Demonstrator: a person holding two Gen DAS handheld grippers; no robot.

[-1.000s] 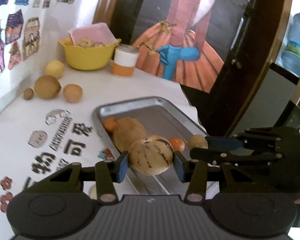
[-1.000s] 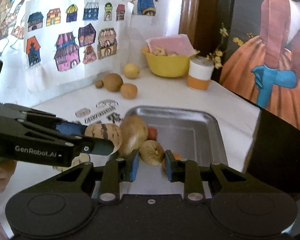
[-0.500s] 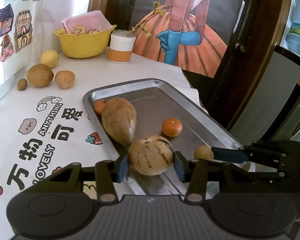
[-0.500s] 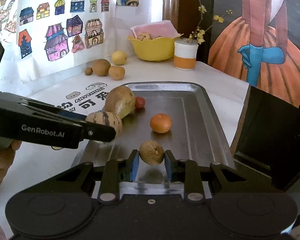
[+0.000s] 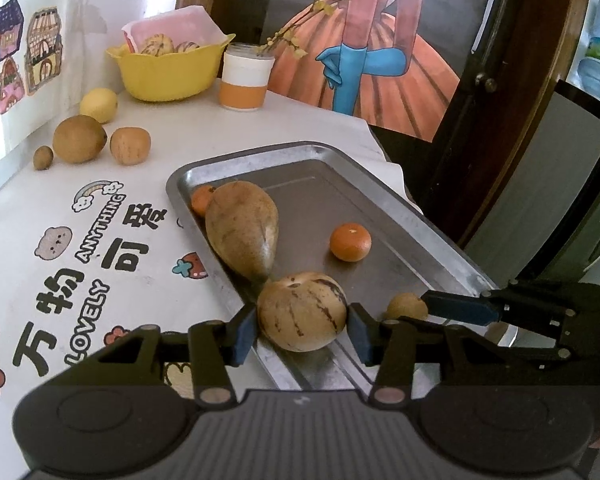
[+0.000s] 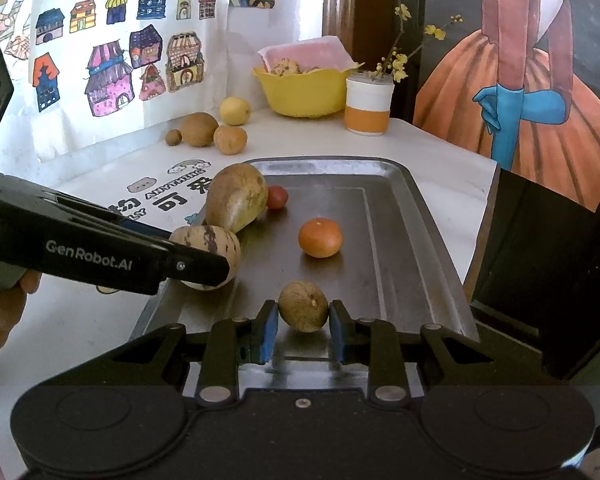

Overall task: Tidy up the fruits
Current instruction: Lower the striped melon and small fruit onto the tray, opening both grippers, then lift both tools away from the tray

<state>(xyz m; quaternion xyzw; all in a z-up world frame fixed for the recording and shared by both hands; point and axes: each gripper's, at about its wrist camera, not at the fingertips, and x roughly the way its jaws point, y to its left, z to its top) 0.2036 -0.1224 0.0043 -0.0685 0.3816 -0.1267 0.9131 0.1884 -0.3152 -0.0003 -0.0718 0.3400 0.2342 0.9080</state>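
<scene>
Fruits lie in a metal tray (image 5: 380,196) at mid-frame. The left gripper (image 5: 302,330) is clamped on a striped melon (image 5: 302,310) low in the left wrist view, over the tray's near left edge. The right gripper (image 6: 303,326) squeezes a small brown fruit (image 6: 303,306) at lower centre of the right wrist view. A large tan fruit (image 5: 242,232), a mandarin (image 5: 350,241) and a smaller orange fruit (image 5: 201,199) rest in the tray. 4 more fruits sit at upper left near a yellow bowl (image 5: 168,72).
</scene>
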